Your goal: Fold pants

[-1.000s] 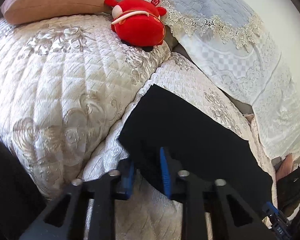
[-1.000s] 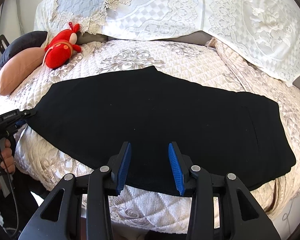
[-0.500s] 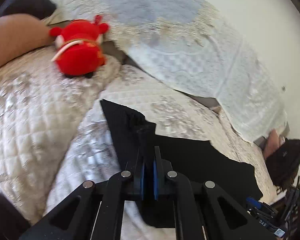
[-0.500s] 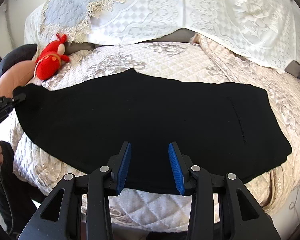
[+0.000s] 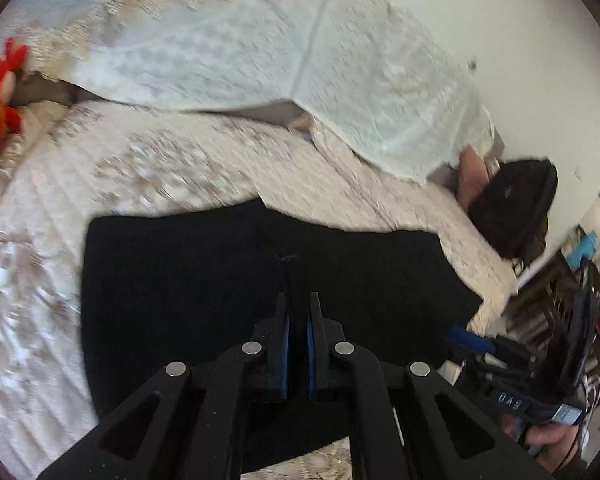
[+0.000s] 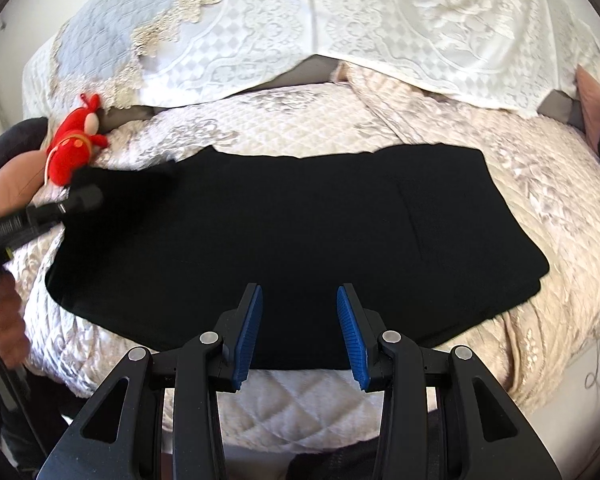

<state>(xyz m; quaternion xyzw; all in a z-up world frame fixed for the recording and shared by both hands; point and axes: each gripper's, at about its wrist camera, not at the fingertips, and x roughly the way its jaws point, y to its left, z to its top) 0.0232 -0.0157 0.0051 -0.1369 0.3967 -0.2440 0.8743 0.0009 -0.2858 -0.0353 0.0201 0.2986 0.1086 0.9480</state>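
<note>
Since a second ago the left gripper (image 5: 297, 354) has closed on the hem end of the pants (image 6: 284, 240) and is carrying it across toward the waist end: the black cloth that lay as one long strip over the bed (image 6: 300, 396) is now bunching at its left end, and the left wrist view has swung from the toy (image 6: 74, 148) side toward the far side of the bed.

Going from the left in the right wrist view, a hand (image 6: 4, 320) is gripping the handle of the left gripper (image 6: 80, 200). Its jaws are standing narrow, nearly together, and are pinching a raised corner of the pants just in front of the red toy. The corner is being held up off the quilt, which I judge is so it can travel over the rest of the cloth without dragging it.

In the middle, the pants are lying flat across the bed with their near edge close to the bed's front edge. That long, smooth lie gives the fold a straight base.

Further right, the right gripper (image 6: 300, 322) is hovering over the near edge of the pants with its jaws standing apart and nothing between them. It seems placed to pin or catch the cloth as the fold arrives, though it is touching nothing yet.

At the right end the waist part is lying flat, waiting for the hem.
</note>
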